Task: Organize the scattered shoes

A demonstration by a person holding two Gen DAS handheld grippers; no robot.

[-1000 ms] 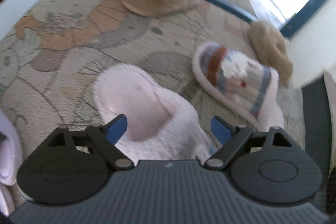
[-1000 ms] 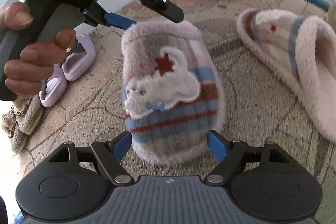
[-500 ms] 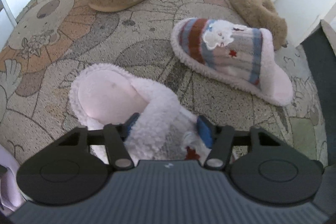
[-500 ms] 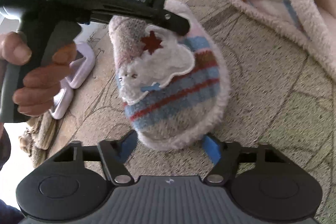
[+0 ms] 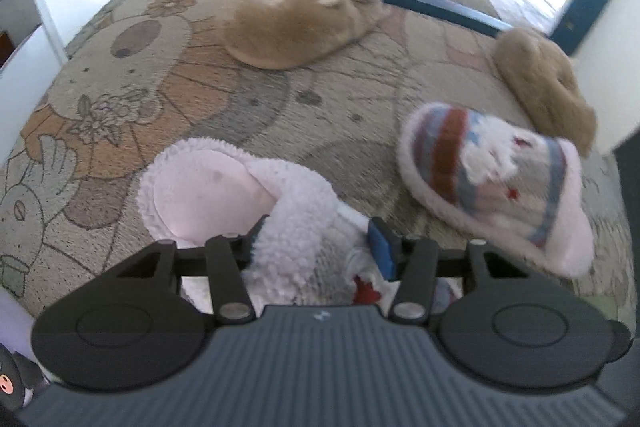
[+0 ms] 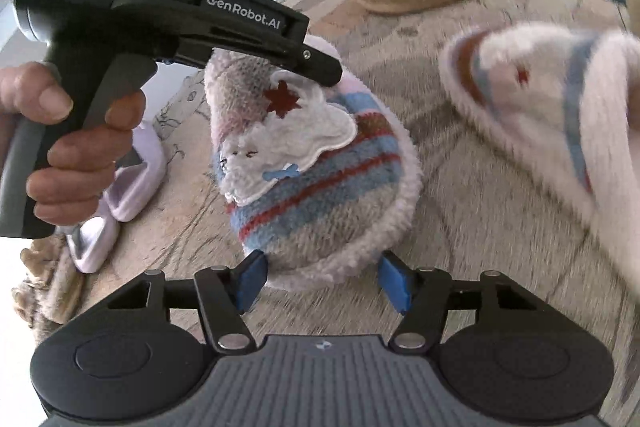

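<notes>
Two striped slippers (image 5: 492, 183), two tan slippers (image 5: 304, 23); left tongs (image 5: 316, 239) grip one striped, right tongs (image 6: 322, 281) wide.

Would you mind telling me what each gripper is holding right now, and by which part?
The left gripper pinches the striped slipper across its fluffy upper, near the opening. The right gripper is open around the toe, not gripping.

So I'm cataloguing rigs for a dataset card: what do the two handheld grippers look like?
Both are matte black plastic with a ribbed grey front deck, two round black discs and scissor linkages ending in blue finger pads. The left gripper, seen from the right wrist camera, has a pistol-style handle held by a bare hand. White lettering reads "DAS Data Acquisition System" and "GenRobot.AI". No cables or sleeves show.
</notes>
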